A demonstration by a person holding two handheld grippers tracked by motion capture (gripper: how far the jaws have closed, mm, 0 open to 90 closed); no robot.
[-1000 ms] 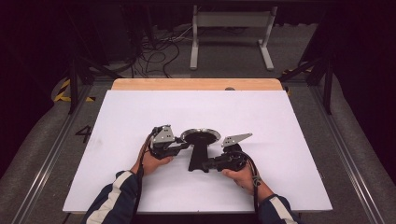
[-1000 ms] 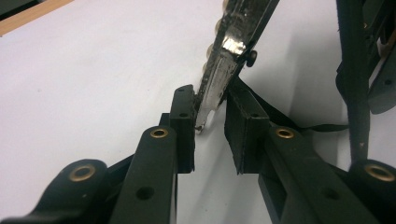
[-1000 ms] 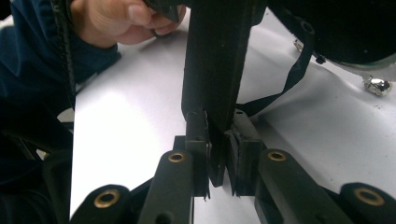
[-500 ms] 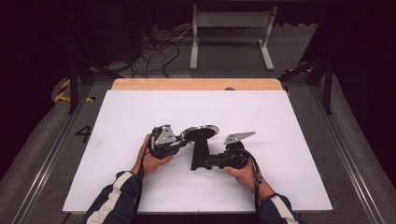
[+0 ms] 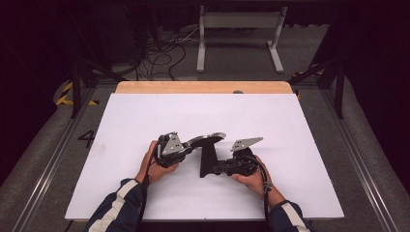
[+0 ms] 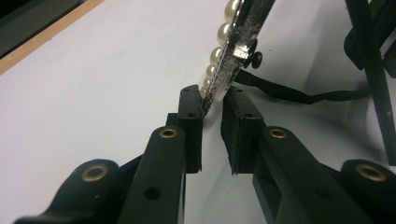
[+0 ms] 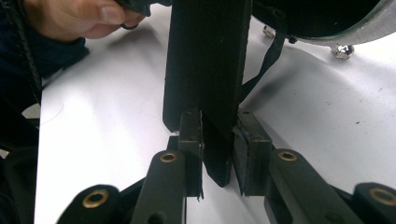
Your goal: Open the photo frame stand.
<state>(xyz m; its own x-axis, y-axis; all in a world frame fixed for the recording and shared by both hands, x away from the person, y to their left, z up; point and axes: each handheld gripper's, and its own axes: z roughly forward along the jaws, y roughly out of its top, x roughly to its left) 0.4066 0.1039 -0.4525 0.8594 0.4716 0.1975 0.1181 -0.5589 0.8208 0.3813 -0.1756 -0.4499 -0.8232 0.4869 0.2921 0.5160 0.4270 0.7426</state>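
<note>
We are holding the pearl-rimmed mirror (image 5: 207,139) near table centre, left gripper (image 5: 186,146) clamped on its nine-o'clock rim, right gripper (image 5: 212,169) clamped on its black stand (image 5: 209,158), setting it upright unfinished.

A small framed mirror (image 5: 207,139) with a silvery, glittering rim edged in pearl beads (image 6: 217,52) is held tilted above the white bench (image 5: 145,116). Its flat black back stand (image 5: 208,159) hangs down from it, and a thin black strap (image 6: 289,94) links stand and frame.
</note>
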